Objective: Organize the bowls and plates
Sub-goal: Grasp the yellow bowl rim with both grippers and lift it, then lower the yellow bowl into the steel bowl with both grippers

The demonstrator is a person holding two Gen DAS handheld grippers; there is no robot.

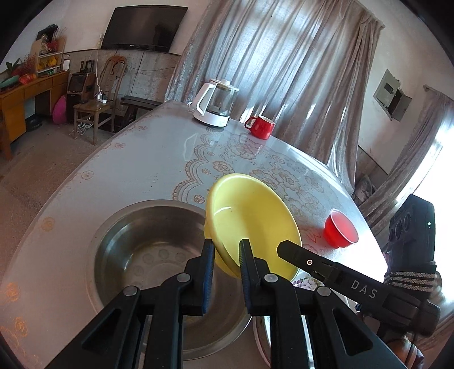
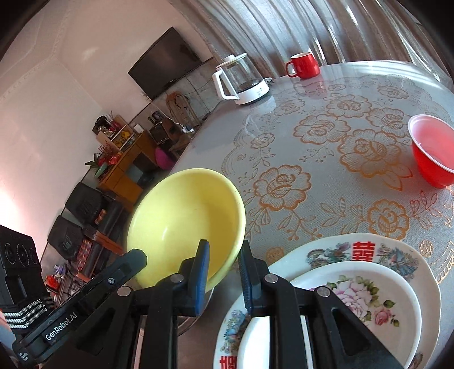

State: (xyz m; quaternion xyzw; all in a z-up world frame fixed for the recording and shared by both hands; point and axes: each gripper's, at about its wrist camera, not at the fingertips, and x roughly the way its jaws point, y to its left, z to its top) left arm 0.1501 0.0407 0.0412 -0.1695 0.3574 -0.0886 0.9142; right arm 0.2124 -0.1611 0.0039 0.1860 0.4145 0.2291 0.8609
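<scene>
Grippers (image 1: 226,249) (image 2: 223,251) on yellow bowl (image 1: 249,215), steel basin (image 1: 147,241) beside, 2 plates (image 2: 369,286) adjacent

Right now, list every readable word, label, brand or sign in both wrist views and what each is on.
"DAS": on the right gripper body, left wrist view.
"GenRobot.AI": on the left gripper body, right wrist view.
Red double-happiness character: rim of the large patterned plate, far side.
Red characters on that plate's near rim: partly hidden, unreadable.
Logo on the TV bezel: too small to read.
</scene>
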